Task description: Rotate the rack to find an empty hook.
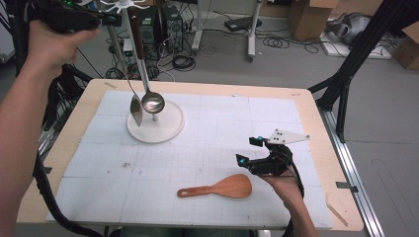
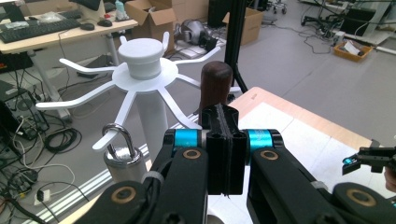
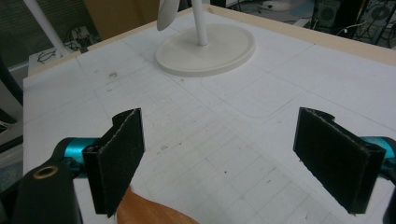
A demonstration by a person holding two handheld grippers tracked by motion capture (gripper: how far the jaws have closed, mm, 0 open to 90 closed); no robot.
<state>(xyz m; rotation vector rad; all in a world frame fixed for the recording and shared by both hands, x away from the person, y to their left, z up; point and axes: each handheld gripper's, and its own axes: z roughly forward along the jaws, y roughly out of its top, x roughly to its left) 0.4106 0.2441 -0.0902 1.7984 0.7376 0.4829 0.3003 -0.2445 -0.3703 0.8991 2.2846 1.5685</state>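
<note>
Right gripper [image 1: 251, 150], jaws wide apart, hovers just above the wooden spatula [image 1: 222, 187] lying along the desk's near edge; left gripper [image 2: 225, 140], closed empty, is up at the rack [image 2: 140, 70].

left gripper [image 2: 224, 154]: black, cyan bands, brass screws; right gripper [image 3: 233, 161]: black pads, cyan band | forearms bare

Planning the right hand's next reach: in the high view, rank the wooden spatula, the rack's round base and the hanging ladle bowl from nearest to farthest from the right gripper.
From the right gripper:
1. Wooden spatula, just below-left of it on the mat.
2. Rack's round base, farther left and back.
3. Ladle bowl, hanging above that base, slightly farther.
</note>
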